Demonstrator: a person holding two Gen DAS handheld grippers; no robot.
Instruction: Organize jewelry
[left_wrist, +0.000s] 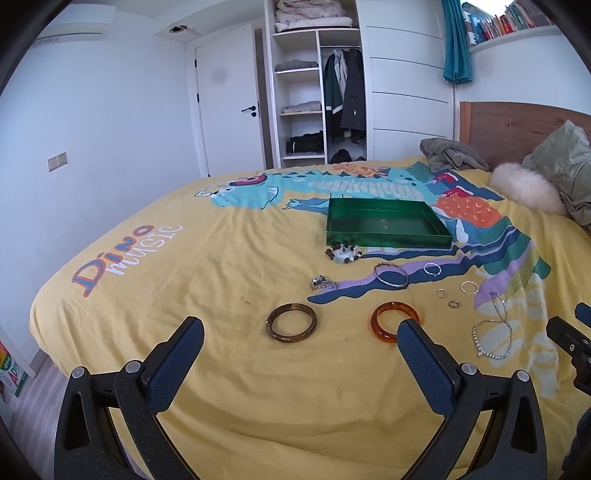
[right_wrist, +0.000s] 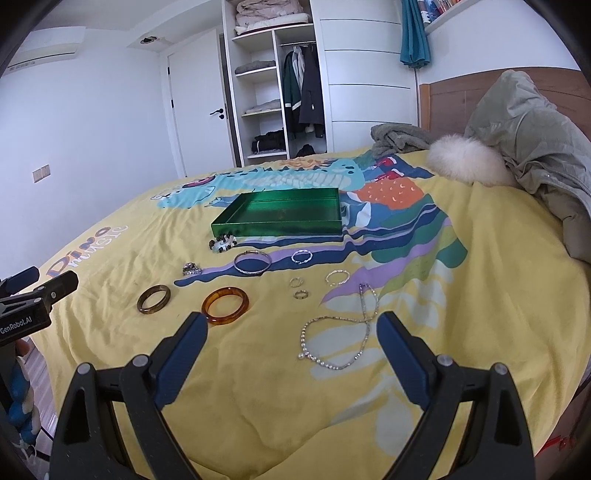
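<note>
A green tray (left_wrist: 388, 242) (right_wrist: 277, 229) lies on the yellow bedspread. In front of it lie a beaded bracelet (left_wrist: 343, 254) (right_wrist: 222, 243), a silver bangle (left_wrist: 390, 275) (right_wrist: 252, 262), a brown bangle (left_wrist: 291, 322) (right_wrist: 154, 299), an orange bangle (left_wrist: 380, 325) (right_wrist: 225, 306), several small rings (left_wrist: 441, 293) (right_wrist: 301, 294) and a pearl necklace (left_wrist: 493, 332) (right_wrist: 332, 363). My left gripper (left_wrist: 301, 326) is open and empty, just short of the two bangles. My right gripper (right_wrist: 291, 326) is open and empty, over the necklace.
A grey blanket (left_wrist: 452, 153), a white fur cushion (right_wrist: 465, 160) and a green jacket (right_wrist: 535, 147) lie by the wooden headboard. An open wardrobe (left_wrist: 314, 92) stands beyond the bed. The bed's left edge drops to the floor.
</note>
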